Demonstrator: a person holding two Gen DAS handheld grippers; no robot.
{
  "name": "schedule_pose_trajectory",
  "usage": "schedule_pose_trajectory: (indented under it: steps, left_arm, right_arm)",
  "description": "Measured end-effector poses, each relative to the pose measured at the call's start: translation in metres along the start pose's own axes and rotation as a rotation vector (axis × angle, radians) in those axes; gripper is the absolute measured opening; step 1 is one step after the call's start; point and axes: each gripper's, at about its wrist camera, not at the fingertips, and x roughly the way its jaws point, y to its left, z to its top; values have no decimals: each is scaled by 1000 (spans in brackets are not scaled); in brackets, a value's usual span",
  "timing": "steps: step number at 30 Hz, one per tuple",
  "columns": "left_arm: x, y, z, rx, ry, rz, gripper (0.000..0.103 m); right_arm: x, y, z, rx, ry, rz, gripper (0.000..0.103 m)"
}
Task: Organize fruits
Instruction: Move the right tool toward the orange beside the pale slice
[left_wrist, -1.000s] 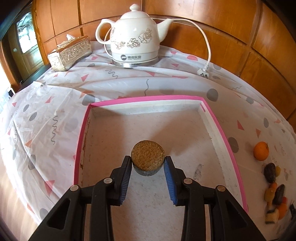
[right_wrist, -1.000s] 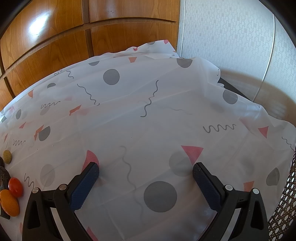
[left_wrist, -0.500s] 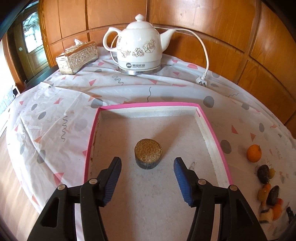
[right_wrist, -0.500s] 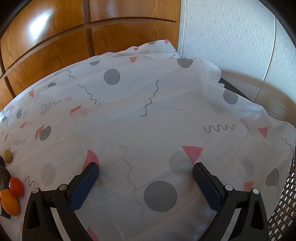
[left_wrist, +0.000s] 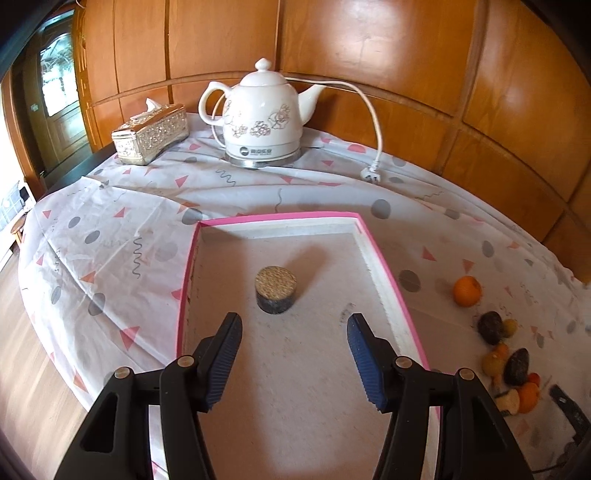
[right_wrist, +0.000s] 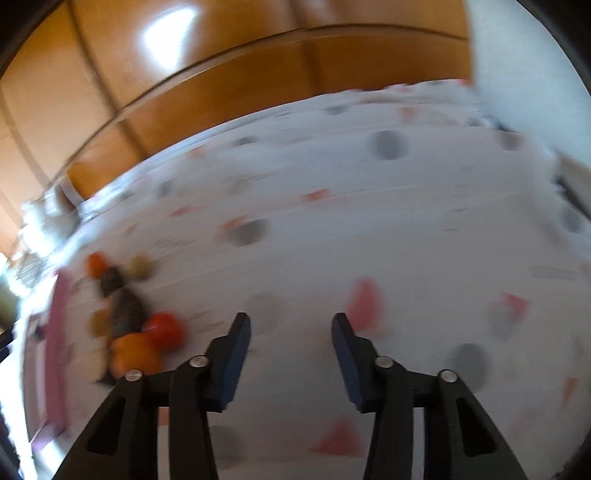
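A round, brown-topped, dark-sided cylinder (left_wrist: 276, 290) stood alone and upright on the floor of the shallow white foam tray with the pink rim (left_wrist: 384, 264), apparently set there as the first piece sorted. The left gripper (left_wrist: 294, 334), its blue-padded jaws released and apart, hung just short of it with nothing between the pads. The rest of the fruit lay well outside the tray on the white patterned tablecloth (left_wrist: 110, 221): a round orange (left_wrist: 467, 291) by itself and, nearer the frame's edge, a loose heap of small orange, yellow and dark pieces (left_wrist: 511, 365), several cut off or overlapping so their kinds could not be told. A white ceramic electric kettle (left_wrist: 263, 116) and a silver tissue box (left_wrist: 149, 133) sat at the back against wood panelling. The right gripper (right_wrist: 291, 334) had just been closing, jaws narrowed but empty, over bare cloth; that view was badly smeared, showing the fruit heap (right_wrist: 127, 321) only as blurs to its left, probably its next target.
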Motion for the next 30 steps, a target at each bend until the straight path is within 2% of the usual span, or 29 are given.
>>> schedule_pose_trajectory:
  steps: [4,10,18,30]
  left_arm:
    - [-4,-3,-4,7,4,-16,60]
    - [-9,2,-9,-13,7,-25,60]
    - [-16,19,-12,-53,-6,-24,61]
    - [-32,67,-16,-182,-36,21,66]
  right_arm:
    - [6,20,-3,-34,55,113,35]
    - [5,35,-7,-47,88,182,35]
    - [2,41,-6,-56,113,226,35]
    - [-1,53,-18,-81,139,212,35]
